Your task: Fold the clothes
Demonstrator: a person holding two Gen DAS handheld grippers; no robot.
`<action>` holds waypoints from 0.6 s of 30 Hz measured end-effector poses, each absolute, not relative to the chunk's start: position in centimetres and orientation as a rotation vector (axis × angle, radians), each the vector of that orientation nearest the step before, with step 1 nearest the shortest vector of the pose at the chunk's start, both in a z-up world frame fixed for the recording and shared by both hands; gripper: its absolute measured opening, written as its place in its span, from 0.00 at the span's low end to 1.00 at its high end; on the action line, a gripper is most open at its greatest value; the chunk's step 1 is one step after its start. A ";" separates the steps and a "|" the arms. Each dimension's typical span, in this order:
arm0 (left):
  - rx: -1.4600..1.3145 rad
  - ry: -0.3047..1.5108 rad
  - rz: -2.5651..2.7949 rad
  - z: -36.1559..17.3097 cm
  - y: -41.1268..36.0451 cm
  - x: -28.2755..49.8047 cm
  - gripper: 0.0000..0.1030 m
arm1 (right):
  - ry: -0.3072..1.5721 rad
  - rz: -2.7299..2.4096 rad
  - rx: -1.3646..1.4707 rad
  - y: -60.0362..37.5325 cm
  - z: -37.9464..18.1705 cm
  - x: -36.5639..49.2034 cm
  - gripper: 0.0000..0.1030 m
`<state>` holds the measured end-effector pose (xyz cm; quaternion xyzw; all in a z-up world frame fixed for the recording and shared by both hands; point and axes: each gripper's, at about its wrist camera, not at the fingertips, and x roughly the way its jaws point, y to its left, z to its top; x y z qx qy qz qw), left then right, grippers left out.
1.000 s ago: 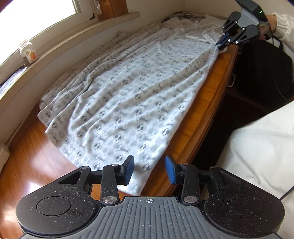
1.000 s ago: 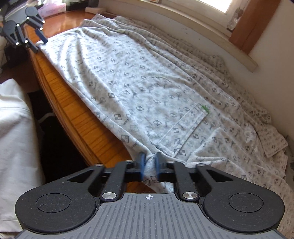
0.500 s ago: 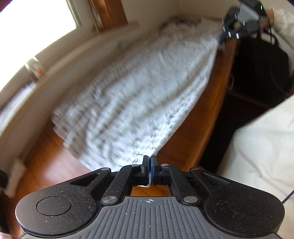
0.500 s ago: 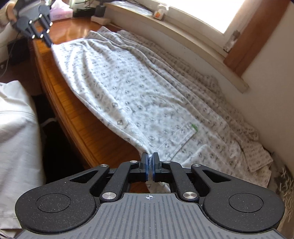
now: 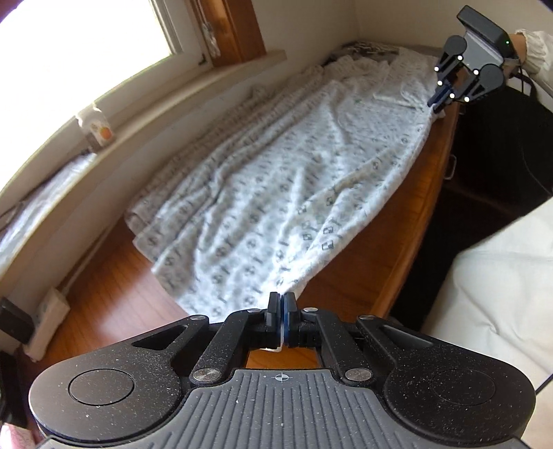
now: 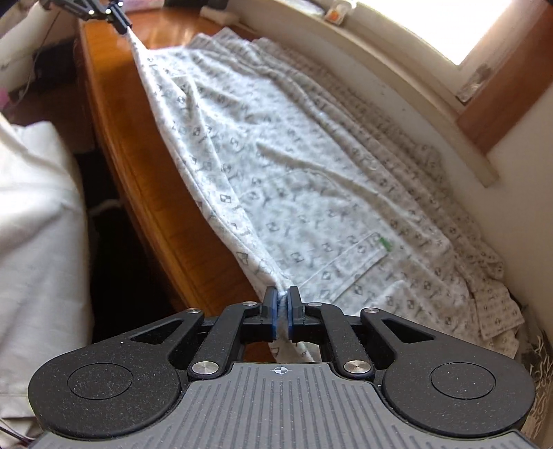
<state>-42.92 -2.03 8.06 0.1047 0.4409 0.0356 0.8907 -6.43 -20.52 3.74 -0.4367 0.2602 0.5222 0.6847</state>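
The left gripper [image 5: 282, 304] is shut tight on one near corner of the shirt [image 5: 283, 179]. A bit of white cloth pokes out between its blue pads. The right gripper [image 6: 283, 304] is pinched on the other near corner, by the pocket [image 6: 345, 266]. A thick bunch of cloth sits between its pads, so they stay a little apart.

Each gripper also shows up small in the other's view. The right gripper [image 5: 446, 96] is far off at the top, and the left gripper [image 6: 121, 24] is too. The near edge of the shirt runs straight and tight from one to the other. That edge is lifted off the surface [image 6: 138, 179], and you can see the brown wood under it.

The rest of the shirt lies flat on the surface. It goes all the way back to the wall under the window ledge [image 5: 179, 93]. A small jar [image 5: 96, 127] stands on the ledge. The person's white clothes [image 6: 34, 214] are close to the front of the surface.

I think both corners are held so the edge stays straight. That way the shirt will fold neatly and not bunch up. The fold has only just begun. Next, both grippers should carry the edge over toward the wall together. If one goes faster, the fold could come out crooked.
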 end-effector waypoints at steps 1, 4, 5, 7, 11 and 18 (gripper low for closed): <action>0.217 0.914 0.073 8.0 -2.1 -42.9 0.02 | 0.579 1.179 -0.979 -20.5 3.7 -6.7 0.09; 0.213 0.907 0.076 7.9 -1.9 -42.9 0.02 | 0.567 1.207 -0.980 -20.4 3.6 -7.5 0.13; 0.211 0.904 0.077 8.0 -1.8 -43.0 0.02 | 0.567 1.209 -0.992 -20.2 3.4 -7.6 0.14; 0.208 0.902 0.079 8.0 -1.7 -43.0 0.02 | 0.566 1.214 -1.021 -19.8 3.0 -7.9 0.15; 0.204 0.904 0.079 7.8 -2.0 -43.3 0.02 | 0.579 1.213 -1.051 -19.4 2.1 -7.7 0.15; 0.195 0.902 0.084 7.5 -1.7 -43.4 0.02 | 0.597 1.232 -1.028 -20.5 3.0 -7.8 0.02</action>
